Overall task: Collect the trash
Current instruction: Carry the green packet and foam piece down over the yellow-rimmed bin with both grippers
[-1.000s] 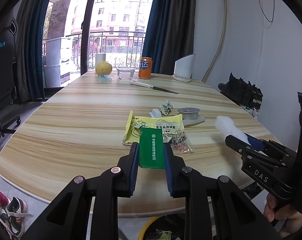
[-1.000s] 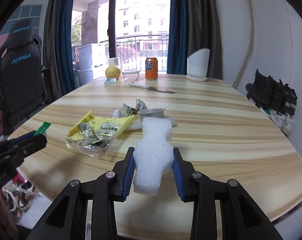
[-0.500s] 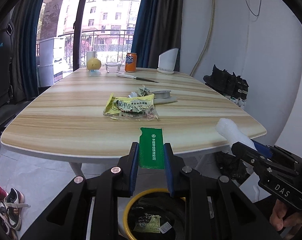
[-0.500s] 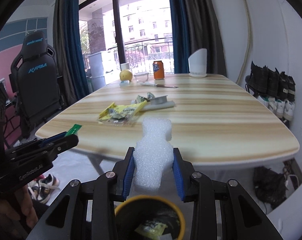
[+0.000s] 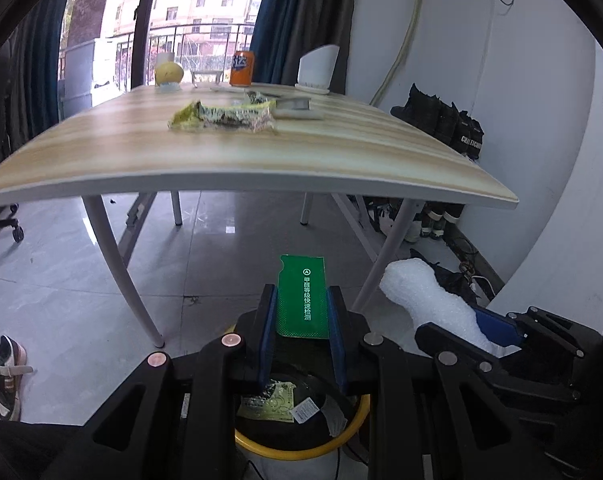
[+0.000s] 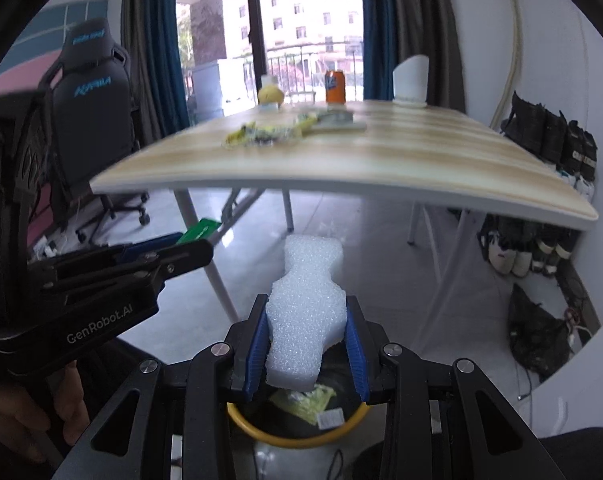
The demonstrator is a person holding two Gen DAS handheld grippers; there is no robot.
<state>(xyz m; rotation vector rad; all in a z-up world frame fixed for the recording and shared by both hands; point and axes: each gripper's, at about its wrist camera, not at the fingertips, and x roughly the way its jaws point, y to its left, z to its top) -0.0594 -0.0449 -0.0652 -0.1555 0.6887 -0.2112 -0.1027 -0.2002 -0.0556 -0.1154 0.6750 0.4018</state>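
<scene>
My left gripper [image 5: 301, 300] is shut on a green packet [image 5: 301, 296] with white print. It hangs above a yellow-rimmed bin [image 5: 301, 446] lined in black, with wrappers inside. My right gripper [image 6: 306, 312] is shut on a white foam piece [image 6: 305, 320], above the same bin [image 6: 297, 432]. In the left wrist view the right gripper [image 5: 453, 320] and its foam piece [image 5: 425, 300] show at the right. In the right wrist view the left gripper [image 6: 189, 246] with its green packet [image 6: 199, 230] shows at the left. A yellow wrapper [image 5: 221, 116] lies on the table [image 5: 341, 168].
An orange can [image 5: 241, 69], a yellow fruit [image 5: 168, 74], a white holder [image 5: 316, 68] and a tape roll [image 5: 293, 105] stand farther back on the table. White table legs [image 5: 117, 268] flank the bin. Shoes [image 5: 449, 124] line the right wall; a black chair [image 6: 93, 120] stands at the left.
Both grippers have pulled back from the table and dropped below its edge, each still holding its piece. The bin has come into view beneath them.
</scene>
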